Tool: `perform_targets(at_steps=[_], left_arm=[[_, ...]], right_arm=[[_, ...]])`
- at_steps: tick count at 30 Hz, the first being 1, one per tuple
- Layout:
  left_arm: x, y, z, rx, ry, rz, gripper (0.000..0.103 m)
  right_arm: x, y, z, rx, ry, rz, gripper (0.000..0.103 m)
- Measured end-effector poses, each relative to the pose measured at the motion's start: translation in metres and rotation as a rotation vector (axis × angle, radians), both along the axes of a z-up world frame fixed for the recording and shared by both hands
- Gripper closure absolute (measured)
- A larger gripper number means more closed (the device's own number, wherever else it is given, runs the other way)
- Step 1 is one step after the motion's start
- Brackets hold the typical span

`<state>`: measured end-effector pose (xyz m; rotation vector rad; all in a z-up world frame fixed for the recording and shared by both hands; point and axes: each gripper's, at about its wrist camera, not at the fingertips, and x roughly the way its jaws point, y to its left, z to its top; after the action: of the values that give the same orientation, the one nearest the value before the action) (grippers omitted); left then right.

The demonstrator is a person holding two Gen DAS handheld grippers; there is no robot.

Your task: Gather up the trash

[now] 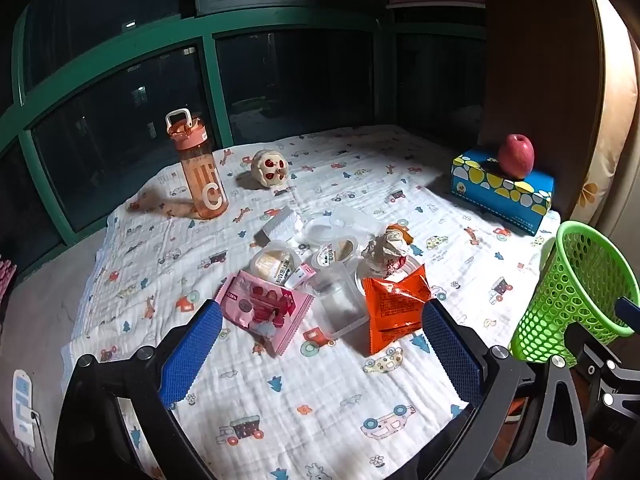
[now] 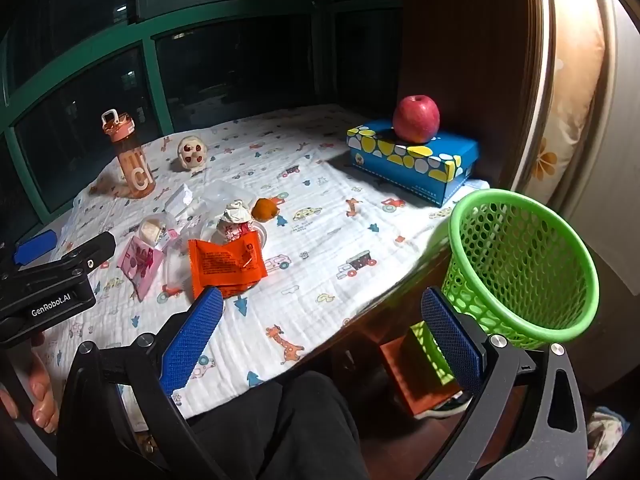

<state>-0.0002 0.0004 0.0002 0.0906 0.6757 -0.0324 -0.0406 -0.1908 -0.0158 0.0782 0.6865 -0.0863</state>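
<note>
A pile of trash lies mid-table: an orange wrapper point(image 1: 394, 306) point(image 2: 225, 266), a pink wrapper point(image 1: 266, 306) point(image 2: 140, 264), clear plastic cups point(image 1: 340, 304), a crumpled paper ball point(image 1: 386, 250) point(image 2: 236, 214) and an orange peel point(image 2: 265, 209). A green mesh basket point(image 1: 576, 292) point(image 2: 520, 264) stands at the table's right edge. My left gripper point(image 1: 320, 354) is open and empty, just in front of the pile. My right gripper point(image 2: 320, 344) is open and empty over the table's near edge, left of the basket. The left gripper also shows in the right wrist view point(image 2: 64, 248).
A pink water bottle point(image 1: 198, 168) and a skull-like toy point(image 1: 270, 168) stand at the back left. A red apple point(image 1: 516, 156) sits on a blue tissue box point(image 1: 502, 192) at the back right. A dark window is behind; a wooden wall is right.
</note>
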Motion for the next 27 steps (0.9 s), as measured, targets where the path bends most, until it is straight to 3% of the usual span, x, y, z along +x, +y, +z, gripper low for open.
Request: perform_targets(at_steps=[27], left_arm=[[0.000,0.002,-0.005,-0.001,0.014,0.004,0.006]], right_arm=[[-0.002,-0.009,-0.001,0.010,0.001,-0.015,0.005]])
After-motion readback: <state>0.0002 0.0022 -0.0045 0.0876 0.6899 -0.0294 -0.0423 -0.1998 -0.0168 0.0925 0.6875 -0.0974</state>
